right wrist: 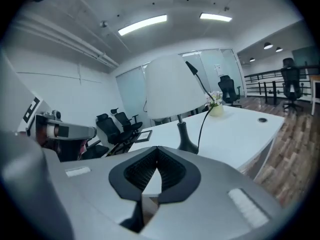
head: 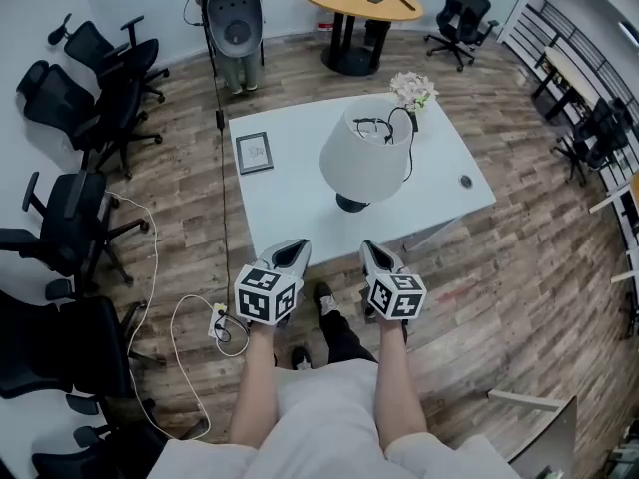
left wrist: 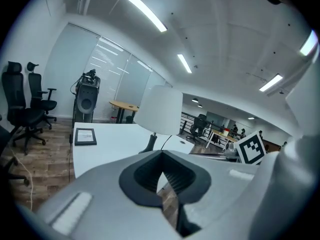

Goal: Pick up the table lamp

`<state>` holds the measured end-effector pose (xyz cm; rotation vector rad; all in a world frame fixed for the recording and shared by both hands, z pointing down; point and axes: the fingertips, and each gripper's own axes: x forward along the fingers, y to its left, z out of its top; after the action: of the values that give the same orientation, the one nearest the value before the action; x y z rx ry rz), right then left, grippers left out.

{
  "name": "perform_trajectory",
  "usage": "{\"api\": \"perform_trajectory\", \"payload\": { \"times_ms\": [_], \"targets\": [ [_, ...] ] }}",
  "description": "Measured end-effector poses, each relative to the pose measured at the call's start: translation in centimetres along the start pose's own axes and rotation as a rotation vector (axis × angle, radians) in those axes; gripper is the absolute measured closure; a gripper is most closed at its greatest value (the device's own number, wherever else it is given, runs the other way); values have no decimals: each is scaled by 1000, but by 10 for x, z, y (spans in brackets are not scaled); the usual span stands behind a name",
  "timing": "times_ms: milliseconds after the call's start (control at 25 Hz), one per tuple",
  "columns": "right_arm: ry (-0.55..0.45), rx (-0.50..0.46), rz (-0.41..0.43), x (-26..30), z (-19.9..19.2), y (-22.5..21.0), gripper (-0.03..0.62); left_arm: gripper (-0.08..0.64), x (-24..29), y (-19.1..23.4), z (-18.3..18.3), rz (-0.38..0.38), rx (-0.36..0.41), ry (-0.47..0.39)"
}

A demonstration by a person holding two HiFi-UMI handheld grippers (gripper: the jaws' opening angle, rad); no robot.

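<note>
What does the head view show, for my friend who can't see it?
A table lamp with a white shade stands on a white table. In front of it, the person's left gripper and right gripper hover side by side near the table's front edge, both shut and empty. A picture frame and flowers share the table.
</note>
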<state>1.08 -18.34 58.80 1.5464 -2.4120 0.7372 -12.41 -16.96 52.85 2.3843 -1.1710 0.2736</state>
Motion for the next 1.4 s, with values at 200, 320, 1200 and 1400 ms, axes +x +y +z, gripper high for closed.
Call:
{"api": "perform_trajectory", "payload": {
  "times_ms": [200, 320, 1200, 1400],
  "targets": [
    [-10, 23, -84, 30, 11, -37, 565, 560, 54, 6, 13, -35, 19, 50],
    [-11, 21, -108, 51, 15, -52, 551, 560, 81, 2, 18, -64, 72, 85],
    [-12, -201, -241, 164, 8, -90, 345, 560, 149, 81, 8, -4, 48, 272],
    [-13, -225, -251, 178, 13, -95, 347, 560, 155, 89, -5, 10, 15, 306]
  ]
}}
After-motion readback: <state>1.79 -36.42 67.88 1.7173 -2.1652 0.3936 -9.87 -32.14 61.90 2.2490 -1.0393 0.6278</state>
